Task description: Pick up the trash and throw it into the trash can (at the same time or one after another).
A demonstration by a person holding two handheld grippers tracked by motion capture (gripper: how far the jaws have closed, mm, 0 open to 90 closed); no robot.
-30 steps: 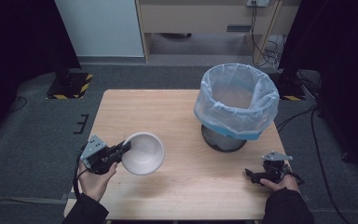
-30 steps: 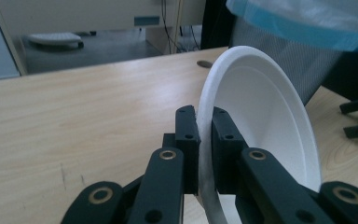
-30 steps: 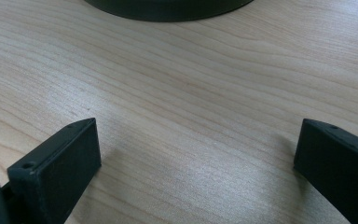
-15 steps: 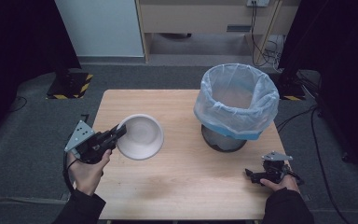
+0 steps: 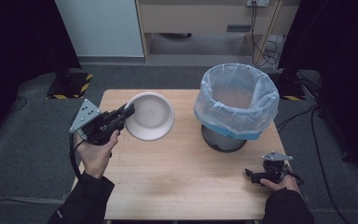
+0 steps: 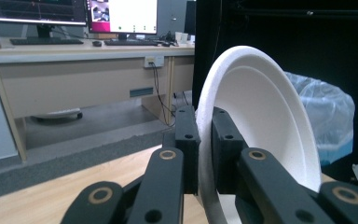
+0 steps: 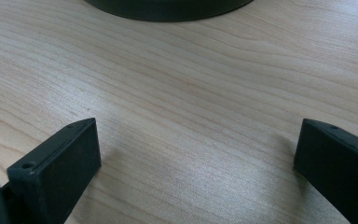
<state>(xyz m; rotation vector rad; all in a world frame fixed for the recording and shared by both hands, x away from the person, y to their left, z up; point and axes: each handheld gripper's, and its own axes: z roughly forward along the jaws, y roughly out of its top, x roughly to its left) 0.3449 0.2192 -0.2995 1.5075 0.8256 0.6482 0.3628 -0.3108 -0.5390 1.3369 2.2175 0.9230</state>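
Pinching bowl (image 5: 150, 115) rim, left gripper (image 5: 127, 113).

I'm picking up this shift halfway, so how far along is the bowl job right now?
Done: the left gripper is shut on the rim of the white bowl, which hangs tilted above the table. In hand: carrying it, probably toward the lined bin. Left: the bowl is not yet over the bin, so moving across and letting go remain. The right gripper rests open on the table near the bin.
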